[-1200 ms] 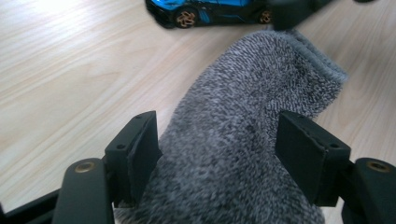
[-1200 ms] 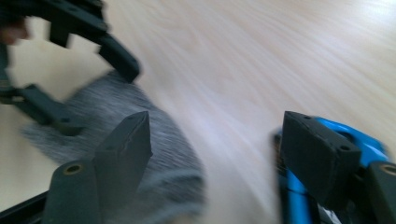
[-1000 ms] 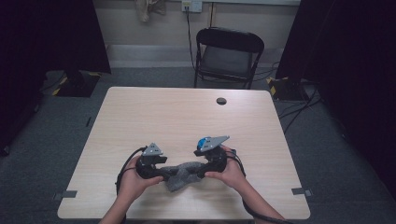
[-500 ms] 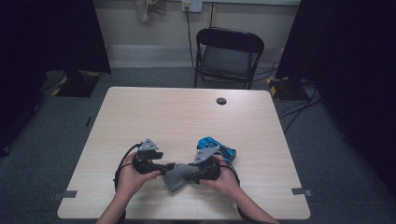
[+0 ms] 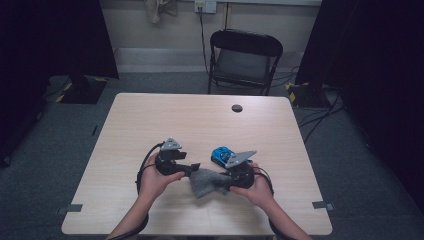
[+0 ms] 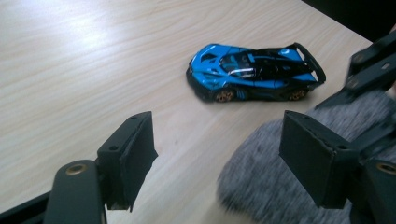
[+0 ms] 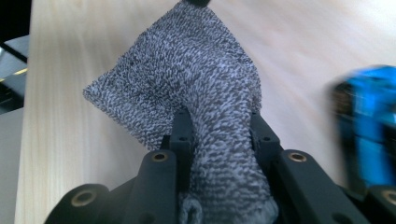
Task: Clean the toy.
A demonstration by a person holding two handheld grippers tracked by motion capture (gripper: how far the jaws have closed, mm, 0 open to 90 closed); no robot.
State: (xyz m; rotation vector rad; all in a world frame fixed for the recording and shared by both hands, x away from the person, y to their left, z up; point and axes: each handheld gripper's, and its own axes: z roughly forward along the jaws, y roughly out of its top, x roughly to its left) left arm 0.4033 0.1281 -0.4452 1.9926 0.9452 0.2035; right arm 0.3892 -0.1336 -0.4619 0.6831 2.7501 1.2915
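Since a second ago, both hands have shifted left along the near part of the pale wooden table (image 5: 150,120), and the small blue-and-black toy car (image 5: 220,154), then hidden behind the right gripper (image 5: 226,181), now stands uncovered just beyond it. The right gripper's jaws have just been closing and now pinch the fuzzy grey knitted cloth (image 5: 205,182), which bunches between them. The left gripper (image 5: 195,167) has its jaws spread, opening slightly, its right jaw at the cloth's edge, gripping nothing.
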